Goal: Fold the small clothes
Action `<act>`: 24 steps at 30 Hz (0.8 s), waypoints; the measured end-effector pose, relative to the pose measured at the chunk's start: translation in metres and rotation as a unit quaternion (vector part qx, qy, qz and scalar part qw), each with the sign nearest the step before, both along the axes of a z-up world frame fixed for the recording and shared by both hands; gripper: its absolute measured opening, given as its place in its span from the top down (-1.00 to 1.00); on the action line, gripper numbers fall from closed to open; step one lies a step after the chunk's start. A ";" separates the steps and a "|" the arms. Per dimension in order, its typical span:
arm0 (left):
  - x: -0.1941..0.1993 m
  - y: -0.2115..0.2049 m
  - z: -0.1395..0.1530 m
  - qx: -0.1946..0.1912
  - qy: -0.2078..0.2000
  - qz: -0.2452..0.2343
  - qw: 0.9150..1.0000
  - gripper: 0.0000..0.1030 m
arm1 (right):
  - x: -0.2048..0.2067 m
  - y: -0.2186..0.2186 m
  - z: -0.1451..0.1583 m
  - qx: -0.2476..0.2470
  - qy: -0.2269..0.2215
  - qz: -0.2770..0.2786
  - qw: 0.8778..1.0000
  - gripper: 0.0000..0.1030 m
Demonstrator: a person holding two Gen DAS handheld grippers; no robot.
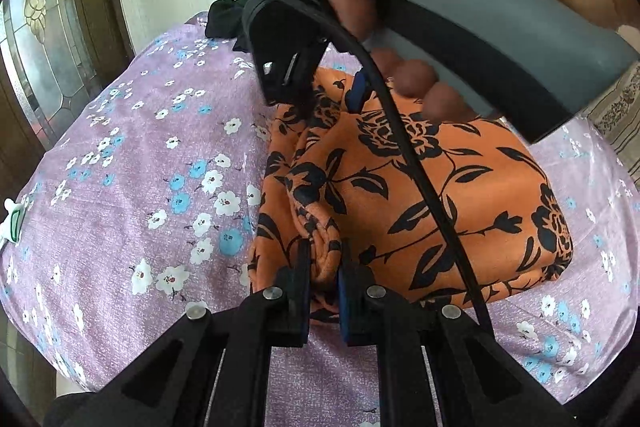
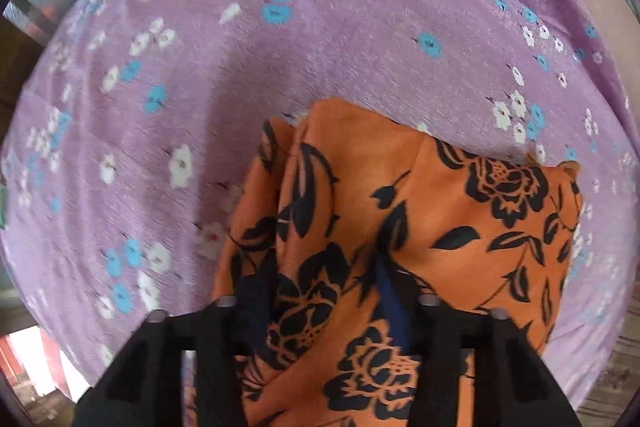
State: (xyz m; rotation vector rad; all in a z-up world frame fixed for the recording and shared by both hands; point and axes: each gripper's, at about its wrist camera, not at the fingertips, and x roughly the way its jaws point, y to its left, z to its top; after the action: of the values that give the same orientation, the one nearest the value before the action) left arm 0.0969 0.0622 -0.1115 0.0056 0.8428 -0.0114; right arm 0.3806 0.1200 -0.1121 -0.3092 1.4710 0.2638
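Folding was nearly done: your left tool [image 1: 323, 269] pinched the orange cloth [image 1: 440, 187]; your right tool [image 2: 326, 311] straddled it, grip unclear.

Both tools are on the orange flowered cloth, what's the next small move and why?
Probably lower the fold and release. The left tool pinches the bunched edge of the orange cloth, the right tool straddles its far end, and it already lies folded over on the purple sheet.
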 end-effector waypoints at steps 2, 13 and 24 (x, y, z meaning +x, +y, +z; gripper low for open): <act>-0.002 0.003 0.007 -0.005 -0.008 0.004 1.000 0.78 | -0.002 -0.001 0.008 0.007 -0.006 0.003 1.000 0.54; -0.003 0.027 0.001 -0.029 0.016 0.040 0.999 0.77 | -0.020 -0.006 0.043 0.163 -0.039 -0.015 0.986 0.44; 0.000 0.052 -0.007 -0.093 0.033 0.054 0.994 0.71 | -0.051 -0.034 0.040 0.316 -0.042 -0.012 0.948 -0.15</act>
State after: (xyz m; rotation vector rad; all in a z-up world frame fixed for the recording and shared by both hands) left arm 0.0974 0.1137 -0.1187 -0.2161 0.9054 0.0112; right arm 0.3300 0.0860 -0.0721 0.2158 1.2313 0.6732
